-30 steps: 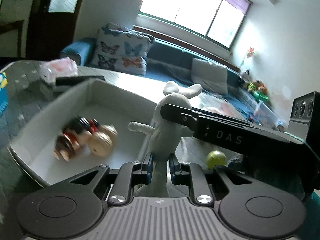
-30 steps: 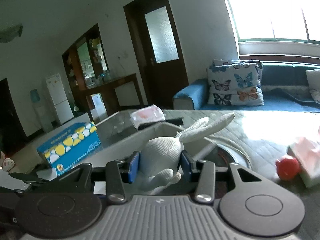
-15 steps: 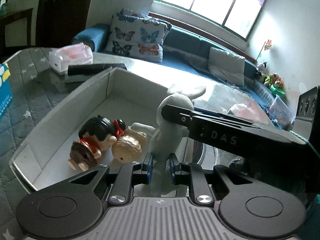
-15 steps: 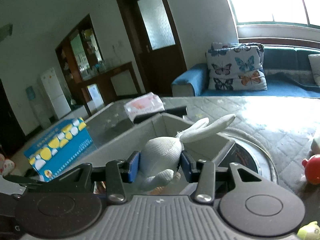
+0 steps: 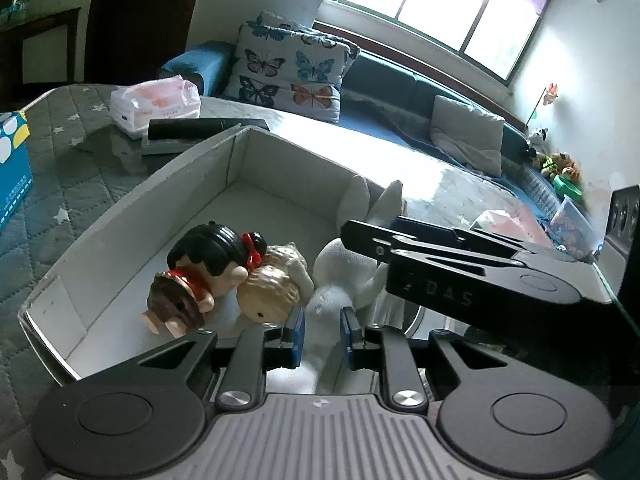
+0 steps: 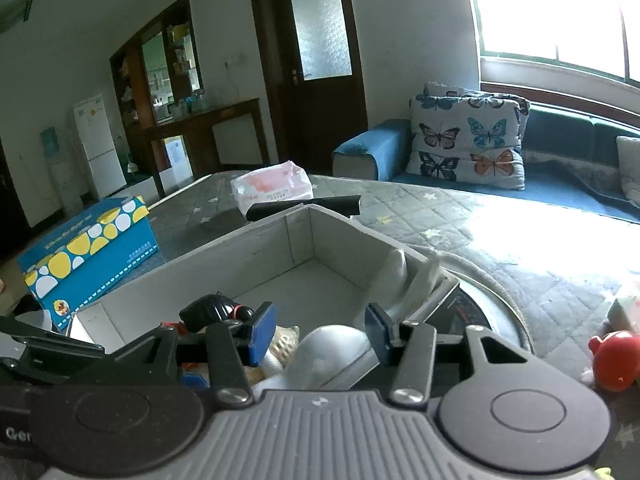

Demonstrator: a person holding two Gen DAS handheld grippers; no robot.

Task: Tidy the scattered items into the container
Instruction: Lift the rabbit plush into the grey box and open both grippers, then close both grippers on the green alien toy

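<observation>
Since half a second ago the white rabbit has been released by the right gripper, now wide, and lowered into the box by the left gripper, gripped there for placing beside the dolls.

White rabbit apparently inside box.

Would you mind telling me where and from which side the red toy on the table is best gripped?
Grip the red toy across its round body, coming from above with the open right gripper, probably the nearer one. It sits on the table with a pale pack close behind, so a level approach looks tighter. The left gripper holds the white rabbit.
</observation>
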